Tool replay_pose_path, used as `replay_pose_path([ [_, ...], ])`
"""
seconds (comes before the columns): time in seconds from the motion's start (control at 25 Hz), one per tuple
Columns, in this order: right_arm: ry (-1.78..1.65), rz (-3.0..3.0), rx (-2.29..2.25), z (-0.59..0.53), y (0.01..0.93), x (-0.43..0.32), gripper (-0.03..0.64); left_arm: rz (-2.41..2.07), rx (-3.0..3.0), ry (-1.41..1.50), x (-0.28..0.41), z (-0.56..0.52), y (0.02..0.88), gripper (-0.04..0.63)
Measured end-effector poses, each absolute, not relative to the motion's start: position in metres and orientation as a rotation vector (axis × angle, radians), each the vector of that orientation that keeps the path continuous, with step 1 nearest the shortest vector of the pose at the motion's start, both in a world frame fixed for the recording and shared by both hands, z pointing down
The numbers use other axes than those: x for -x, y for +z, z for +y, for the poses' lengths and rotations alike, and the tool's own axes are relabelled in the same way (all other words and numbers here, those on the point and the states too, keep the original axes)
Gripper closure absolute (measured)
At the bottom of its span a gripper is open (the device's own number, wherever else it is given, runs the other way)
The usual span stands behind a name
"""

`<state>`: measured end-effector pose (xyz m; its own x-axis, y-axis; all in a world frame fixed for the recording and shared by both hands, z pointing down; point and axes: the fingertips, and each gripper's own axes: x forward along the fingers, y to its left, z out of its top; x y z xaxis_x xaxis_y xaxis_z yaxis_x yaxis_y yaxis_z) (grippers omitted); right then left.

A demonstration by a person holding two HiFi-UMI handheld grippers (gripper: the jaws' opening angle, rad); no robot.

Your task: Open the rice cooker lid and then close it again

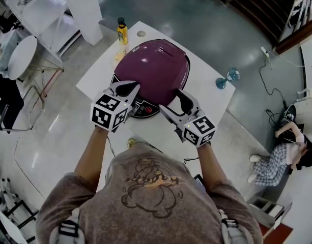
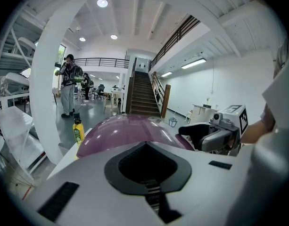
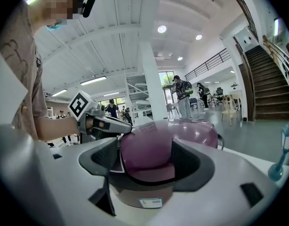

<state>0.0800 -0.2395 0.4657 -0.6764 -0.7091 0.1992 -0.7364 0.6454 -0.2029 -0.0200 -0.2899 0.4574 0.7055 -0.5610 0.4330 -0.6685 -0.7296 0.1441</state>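
- Rice cooker — purple dome, lid down — sits on the white table.
- Right gripper: jaws apart, the lid's front right edge between them; whether the pads touch it is unclear.
- Left gripper: jaws together, tip just beside the lid's front left.
- Both forearms reach forward — grippers tilted slightly down.
- Yellow bottle stands beyond the cooker.
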Motion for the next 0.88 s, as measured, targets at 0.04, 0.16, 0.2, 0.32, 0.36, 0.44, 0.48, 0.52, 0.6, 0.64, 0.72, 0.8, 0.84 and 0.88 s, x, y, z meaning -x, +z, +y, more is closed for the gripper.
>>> replay_pose_path([
  [0.04, 0.410, -2.755, -1.213, -0.2393, 0.4660, -0.0798, 0.268, -0.969, -2.622, 0.530, 0.0200, -0.2897, 0.4579, 0.575],
  [0.16, 0.412, -2.748, -1.206, -0.2382, 0.4678, -0.0792, 0.268, -0.966, -2.619, 0.549, 0.0202, -0.2884, 0.4605, 0.575],
  [0.2, 0.413, -2.746, -1.204, -0.2380, 0.4685, -0.0792, 0.268, -0.967, -2.621, 0.558, 0.0199, -0.2882, 0.4615, 0.574],
  [0.32, 0.414, -2.742, -1.200, -0.2389, 0.4693, -0.0794, 0.268, -0.967, -2.623, 0.576, 0.0191, -0.2889, 0.4631, 0.575],
  [0.36, 0.415, -2.741, -1.200, -0.2391, 0.4694, -0.0794, 0.268, -0.966, -2.622, 0.577, 0.0191, -0.2890, 0.4631, 0.575],
  [0.44, 0.417, -2.742, -1.201, -0.2385, 0.4697, -0.0792, 0.268, -0.964, -2.621, 0.578, 0.0193, -0.2885, 0.4635, 0.574],
  [0.48, 0.417, -2.742, -1.202, -0.2380, 0.4699, -0.0790, 0.268, -0.964, -2.622, 0.578, 0.0194, -0.2880, 0.4637, 0.575],
  [0.52, 0.417, -2.743, -1.202, -0.2375, 0.4700, -0.0789, 0.268, -0.965, -2.623, 0.579, 0.0194, -0.2875, 0.4639, 0.575],
  [0.6, 0.416, -2.743, -1.203, -0.2370, 0.4698, -0.0787, 0.268, -0.967, -2.625, 0.579, 0.0194, -0.2870, 0.4636, 0.575],
  [0.64, 0.413, -2.742, -1.204, -0.2369, 0.4696, -0.0786, 0.268, -0.968, -2.626, 0.580, 0.0194, -0.2870, 0.4634, 0.575],
  [0.72, 0.401, -2.738, -1.204, -0.2370, 0.4697, -0.0785, 0.268, -0.969, -2.624, 0.581, 0.0193, -0.2873, 0.4632, 0.575],
  [0.8, 0.394, -2.735, -1.204, -0.2373, 0.4704, -0.0787, 0.270, -0.969, -2.620, 0.585, 0.0191, -0.2879, 0.4635, 0.575],
  [0.84, 0.394, -2.735, -1.205, -0.2375, 0.4704, -0.0789, 0.270, -0.968, -2.618, 0.588, 0.0190, -0.2881, 0.4635, 0.575],
  [0.88, 0.396, -2.735, -1.207, -0.2377, 0.4702, -0.0791, 0.272, -0.966, -2.617, 0.592, 0.0188, -0.2881, 0.4634, 0.575],
])
